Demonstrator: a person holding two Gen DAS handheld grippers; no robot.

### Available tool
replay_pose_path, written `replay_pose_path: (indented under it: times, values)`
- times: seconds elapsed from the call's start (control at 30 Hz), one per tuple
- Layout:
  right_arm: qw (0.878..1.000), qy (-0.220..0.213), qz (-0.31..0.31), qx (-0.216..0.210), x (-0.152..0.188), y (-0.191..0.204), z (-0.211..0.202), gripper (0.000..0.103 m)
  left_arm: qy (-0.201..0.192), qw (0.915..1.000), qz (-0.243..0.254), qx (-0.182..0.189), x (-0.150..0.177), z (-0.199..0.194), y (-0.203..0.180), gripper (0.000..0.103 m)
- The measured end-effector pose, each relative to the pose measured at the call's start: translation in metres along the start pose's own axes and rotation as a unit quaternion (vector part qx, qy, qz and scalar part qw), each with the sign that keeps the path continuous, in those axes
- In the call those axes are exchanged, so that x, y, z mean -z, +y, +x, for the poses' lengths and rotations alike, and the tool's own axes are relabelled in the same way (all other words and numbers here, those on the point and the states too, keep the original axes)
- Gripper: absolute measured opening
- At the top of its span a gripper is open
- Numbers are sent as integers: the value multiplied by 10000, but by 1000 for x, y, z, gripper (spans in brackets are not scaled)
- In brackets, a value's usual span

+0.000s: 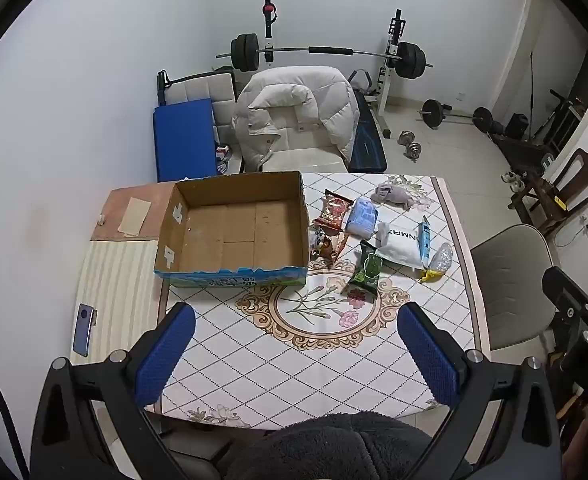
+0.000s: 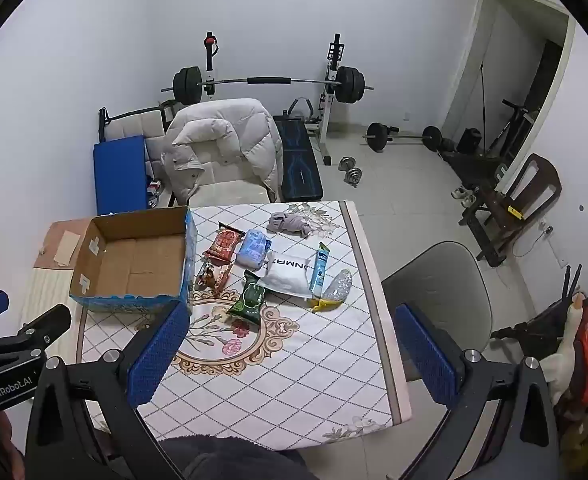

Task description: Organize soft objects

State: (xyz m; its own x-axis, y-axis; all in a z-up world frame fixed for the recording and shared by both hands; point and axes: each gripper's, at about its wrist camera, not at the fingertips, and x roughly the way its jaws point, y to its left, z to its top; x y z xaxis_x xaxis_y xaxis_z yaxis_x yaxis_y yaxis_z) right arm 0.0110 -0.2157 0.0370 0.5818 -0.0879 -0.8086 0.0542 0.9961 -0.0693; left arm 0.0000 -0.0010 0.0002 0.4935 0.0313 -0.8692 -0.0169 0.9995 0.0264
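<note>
On the table, right of the empty cardboard box, we noted the soft objects lying in a loose cluster: a red snack pack, a pale blue pack, a green pouch, a white pouch, a slim blue sachet, a clear crinkly bag and a grey cloth near the far edge. Another small packet lay touching the box wall. Nothing was in the box, so we judged the sorting not yet begun.

Risks, as we judged them: the packs overlapped or touched, so a grasp on one could drag a neighbour; slick film could slip from the pads; the crinkly bag and sachet lay near the table's right edge and could be pushed off; the box, overhanging toward the left, might slide if bumped.

Both grippers hovered above the table's near edge, well apart from the items, pointing forward and down. Left gripper: jaws spread wide, nothing between them. Right gripper: likewise wide and unloaded, set to the right of the left.
</note>
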Motion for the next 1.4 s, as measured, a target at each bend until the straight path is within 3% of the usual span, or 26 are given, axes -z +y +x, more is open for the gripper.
replay_pose_path:
  times: [0.5,1.4]
  values:
    - [10000,-10,-47,64,3,-4,-1,103,-19,10000,-54,60,-4,-2,-13,103]
    - [9998,-130,-114,94,-3,9,-7,103,-174,9996,-183,125,-9,-11,4,103]
